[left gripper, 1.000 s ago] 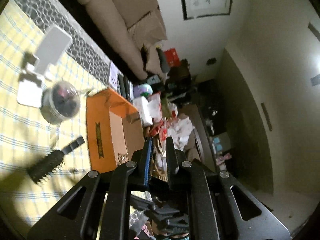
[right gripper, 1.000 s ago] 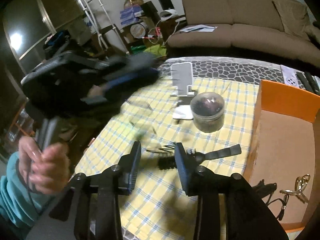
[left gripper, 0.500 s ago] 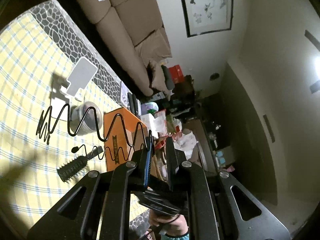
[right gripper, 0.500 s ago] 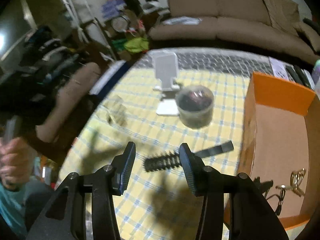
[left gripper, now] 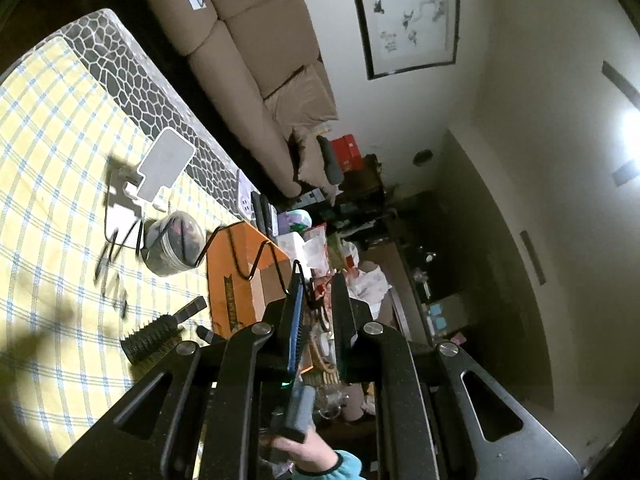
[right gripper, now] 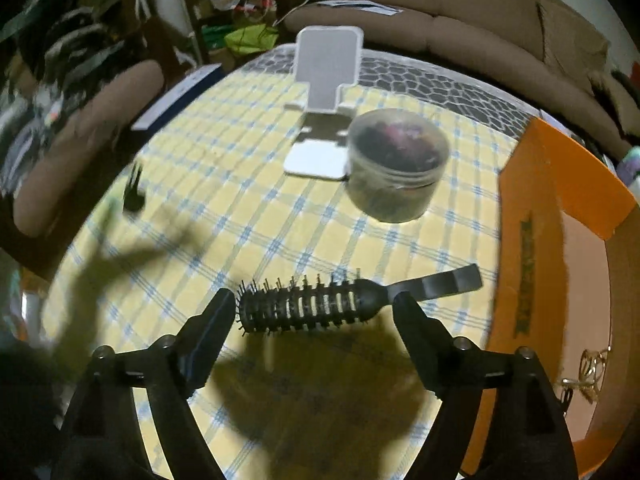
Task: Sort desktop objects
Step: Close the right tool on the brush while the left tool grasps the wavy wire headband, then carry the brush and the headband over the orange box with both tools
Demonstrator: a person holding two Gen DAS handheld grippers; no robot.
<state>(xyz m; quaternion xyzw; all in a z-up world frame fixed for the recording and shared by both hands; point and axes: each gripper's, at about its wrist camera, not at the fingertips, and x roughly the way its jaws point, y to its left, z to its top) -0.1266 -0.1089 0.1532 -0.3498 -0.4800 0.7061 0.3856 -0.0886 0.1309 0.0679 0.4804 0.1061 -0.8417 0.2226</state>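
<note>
A black round hairbrush lies on the yellow checked tablecloth, handle toward the orange box. My right gripper hangs just over it, pointing steeply down. Its jaws are opening, with the brush head between the fingertips and neither pad touching it. My left gripper is shut on one end of a black wavy wire rack. The rack hangs out to the left over the table, above the brush and the box.
A clear jar with dark contents and a white phone stand stand beyond the brush. A small black clip lies at the left. Gold glasses lie inside the box. A sofa runs behind the table.
My right gripper has dropped toward the brush and its jaws have spread wide. The wire rack has swung into the left wrist view, and the left hand has shifted across the table.
</note>
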